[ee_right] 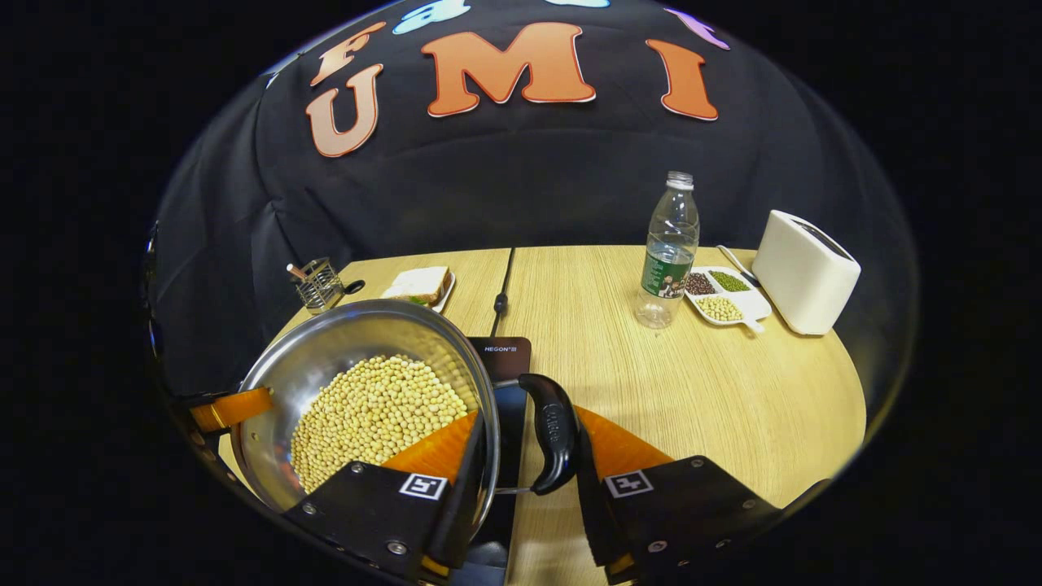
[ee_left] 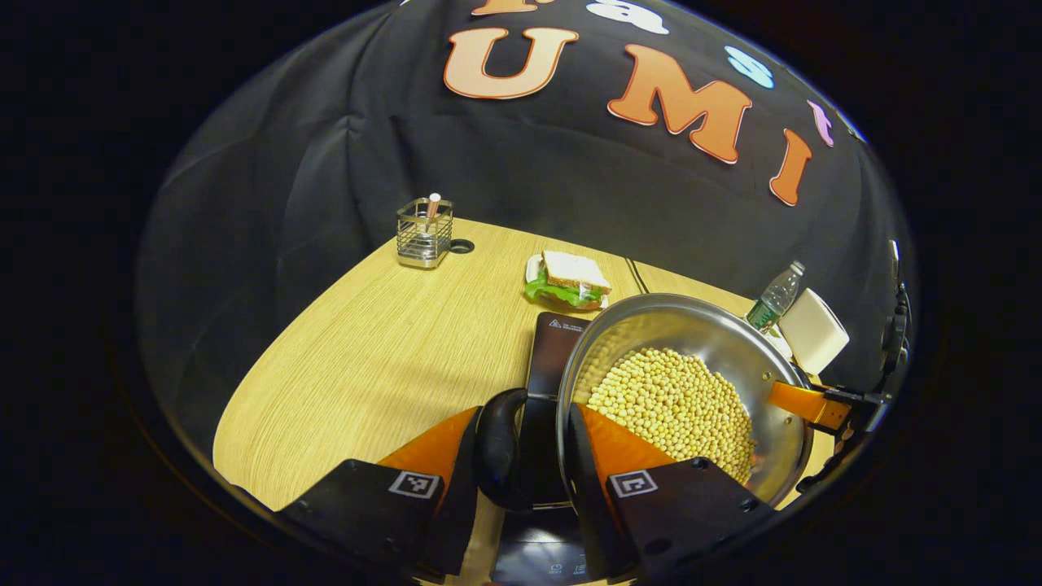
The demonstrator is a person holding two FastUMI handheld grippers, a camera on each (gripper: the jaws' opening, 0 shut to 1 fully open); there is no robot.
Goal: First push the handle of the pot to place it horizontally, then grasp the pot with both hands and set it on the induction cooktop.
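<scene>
A steel pot (ee_left: 733, 342) holding soybeans (ee_left: 676, 407) hangs over the black induction cooktop (ee_left: 555, 346); I cannot tell whether it rests on it. My left gripper (ee_left: 525, 452) is shut across the pot's black loop handle (ee_left: 494, 448) and rim, with one finger inside the pot. My right gripper (ee_right: 529, 456) clamps the opposite handle (ee_right: 555, 431) and rim of the pot (ee_right: 326, 342) the same way, above the cooktop (ee_right: 506, 358). Each gripper shows at the far rim in the other's view: the right gripper (ee_left: 822, 407) and the left gripper (ee_right: 228, 411).
On the wooden table (ee_right: 733, 391) stand a water bottle (ee_right: 669, 248), a divided dish of beans (ee_right: 724, 297) and a white toaster (ee_right: 804, 273) at the right. A sandwich on a plate (ee_left: 570, 281) and a wire utensil holder (ee_left: 424, 233) stand behind. A cable (ee_right: 503, 285) runs back from the cooktop.
</scene>
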